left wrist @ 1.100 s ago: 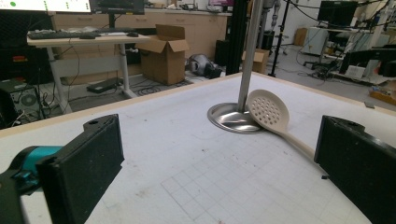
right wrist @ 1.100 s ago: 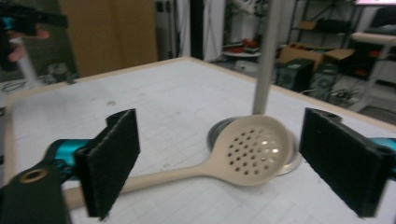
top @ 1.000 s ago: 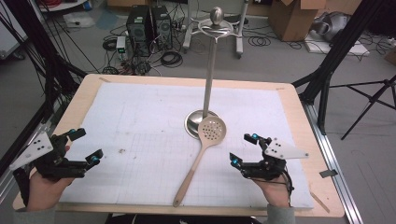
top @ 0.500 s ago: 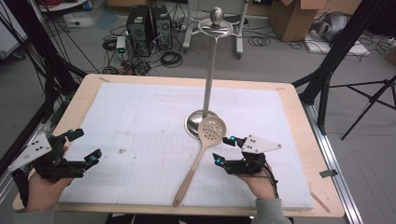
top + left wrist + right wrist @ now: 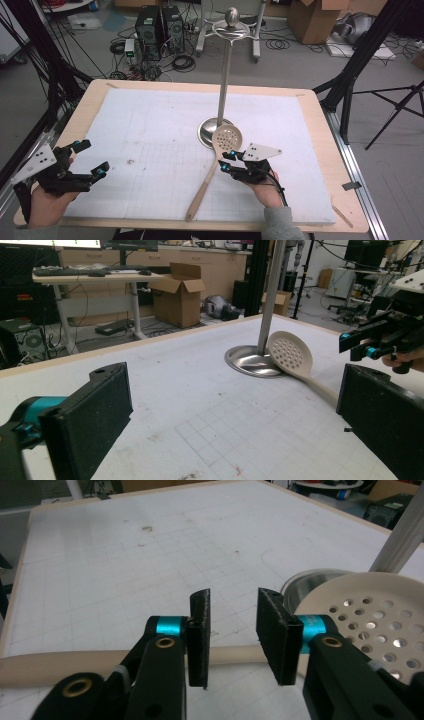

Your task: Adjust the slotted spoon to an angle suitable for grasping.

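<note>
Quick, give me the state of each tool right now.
Left tool: open, holding nothing.
Right tool: open, jaws just closing above the skimmer's handle, not gripping it yet.

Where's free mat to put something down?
Free: the white mat from its far-left corner to the stand base, and the far-right strip past the pole. Crowded: near right, where the right gripper straddles the slotted spoon handle.

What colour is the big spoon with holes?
The spoon is cream-white, seen best in the right gripper view.
</note>
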Motion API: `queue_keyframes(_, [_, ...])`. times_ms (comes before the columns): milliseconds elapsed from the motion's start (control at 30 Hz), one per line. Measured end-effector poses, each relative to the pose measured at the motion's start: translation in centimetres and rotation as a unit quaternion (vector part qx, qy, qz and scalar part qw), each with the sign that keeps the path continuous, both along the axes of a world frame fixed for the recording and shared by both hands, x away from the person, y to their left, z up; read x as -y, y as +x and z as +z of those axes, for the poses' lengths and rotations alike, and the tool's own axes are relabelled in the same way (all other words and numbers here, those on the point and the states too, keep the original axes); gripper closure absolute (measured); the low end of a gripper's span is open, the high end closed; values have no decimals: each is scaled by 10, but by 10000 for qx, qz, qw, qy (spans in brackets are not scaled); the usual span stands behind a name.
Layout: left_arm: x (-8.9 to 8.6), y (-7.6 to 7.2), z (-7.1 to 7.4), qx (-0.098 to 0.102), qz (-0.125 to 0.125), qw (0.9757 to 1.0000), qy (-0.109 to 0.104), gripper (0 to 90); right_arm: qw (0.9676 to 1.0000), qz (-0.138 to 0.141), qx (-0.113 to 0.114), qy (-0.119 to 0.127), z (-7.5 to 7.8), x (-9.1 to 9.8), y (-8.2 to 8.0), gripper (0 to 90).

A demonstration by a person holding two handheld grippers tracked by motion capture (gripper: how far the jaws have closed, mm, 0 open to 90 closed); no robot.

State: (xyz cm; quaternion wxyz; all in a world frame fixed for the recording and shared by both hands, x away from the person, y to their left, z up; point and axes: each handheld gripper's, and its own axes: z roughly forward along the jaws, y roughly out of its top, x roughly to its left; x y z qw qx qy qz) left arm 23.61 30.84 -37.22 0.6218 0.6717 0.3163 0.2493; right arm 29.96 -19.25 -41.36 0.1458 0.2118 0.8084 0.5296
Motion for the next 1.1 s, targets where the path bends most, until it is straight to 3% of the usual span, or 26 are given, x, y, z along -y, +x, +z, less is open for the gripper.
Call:
queue_keyframes(133, [0,0,-1,-27,-4,10000,-7,17,9999,9,-105,-2,-5,-2,6,749])
queue_keyframes(233, [1,0,0,-48,-89,9999,-138,17,9998,31,-187,17,-7,-3,9,810])
queue_keyframes(400, [6,1,-2,-68,-152,9998,-56,17,9995,58,-318,12,-13,-5,16,891])
queue_keyframes(467, [6,1,-3,-94,-145,9998,-28,17,9994,47,-357,5,-15,-6,18,894])
queue_keyframes(500, [6,2,-4,-103,-131,9999,-28,17,9987,19,-517,-35,-18,-8,20,895])
queue_keyframes(733, [6,2,-5,-125,-134,9998,-6,18,9979,4,-631,-137,-26,-16,27,895])
queue_keyframes(833, [6,3,-6,-145,-141,9998,16,17,9979,-14,-625,-147,-27,-19,29,896])
queue_keyframes(1100, [7,5,-9,-203,-169,9996,48,17,9966,-95,-648,-494,-26,-33,41,898])
